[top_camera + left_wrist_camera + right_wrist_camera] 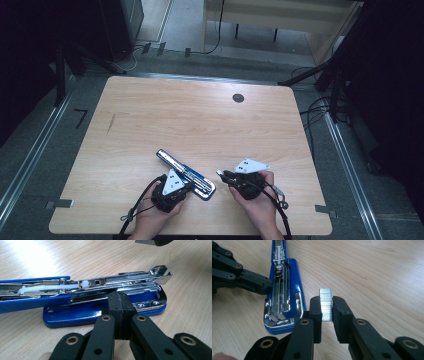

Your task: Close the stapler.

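**A:** Talk me through it, what have you got?

**B:** My right gripper (327, 308) is clamped on a strip of staples (326, 304), pads squeezing its two long sides so the strip stands up between them. That way I'd judge I can lay it lengthwise into the channel.

**A:** And the stapler?

**B:** The blue stapler (186, 174) lies swung open on the table (200, 120), near my edge, just left of the staples. Its metal magazine (279, 297) faces up, ready for loading.

**A:** Left side?

**B:** My left gripper (119, 305) has its jaws pressed together with nothing between them, tips resting against the side of the stapler's base (82, 315). I reckon that braces it so it won't skid when the strip goes in.

**A:** Anything in the way?

**B:** The white pusher (50, 287) sits back along the rail, so the channel looks free. The left gripper's arm lies close beside the magazine, so I'd come in from above. Only a dark round cable hole (238, 98) at the far side, well apart
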